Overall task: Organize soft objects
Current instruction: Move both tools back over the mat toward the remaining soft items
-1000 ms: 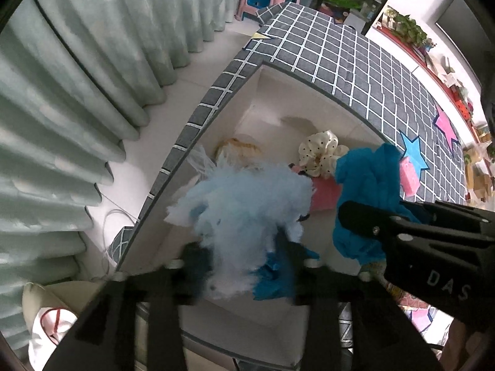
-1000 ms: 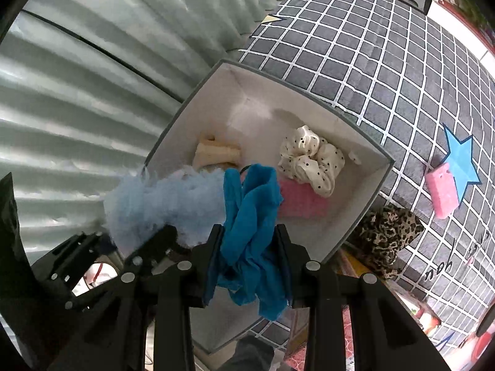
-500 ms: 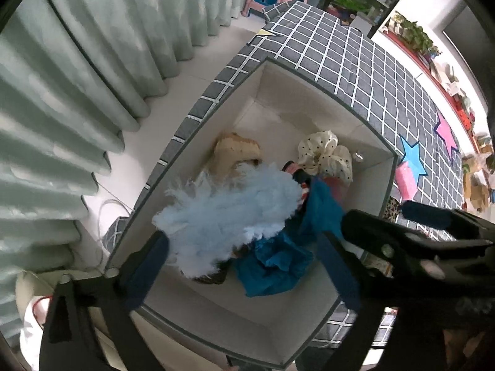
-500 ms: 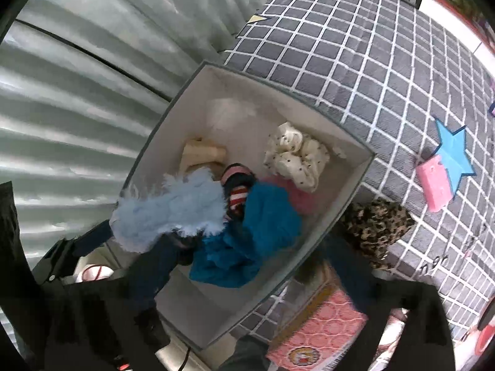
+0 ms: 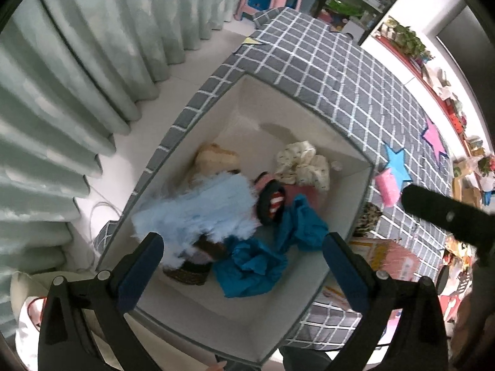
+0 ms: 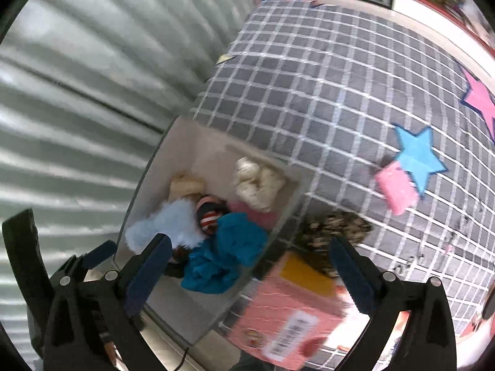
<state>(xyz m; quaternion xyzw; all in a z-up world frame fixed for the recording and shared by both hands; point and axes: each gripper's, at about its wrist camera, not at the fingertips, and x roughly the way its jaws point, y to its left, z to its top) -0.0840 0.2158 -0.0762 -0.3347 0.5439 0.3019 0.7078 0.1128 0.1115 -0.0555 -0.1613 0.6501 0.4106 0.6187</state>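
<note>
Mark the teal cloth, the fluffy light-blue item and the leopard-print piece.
teal cloth [image 5: 253, 262]: left wrist view, crumpled middle.
fluffy light-blue item [image 5: 204, 207]: left wrist view, furry centre.
leopard-print piece [image 6: 334, 232]: right wrist view, spotted top, outside the box.

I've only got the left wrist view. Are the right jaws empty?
Observer: Yes. The right gripper is wide open with nothing between its jaws; the teal cloth lies in the box.
Operator: What's the patterned thing half hidden behind the box wall?
Observer: A leopard-print soft item, outside the box on the checked cloth.
Operator: Anything next to it?
Observer: A pink carton on its near side, with a barcode label facing up.
</note>
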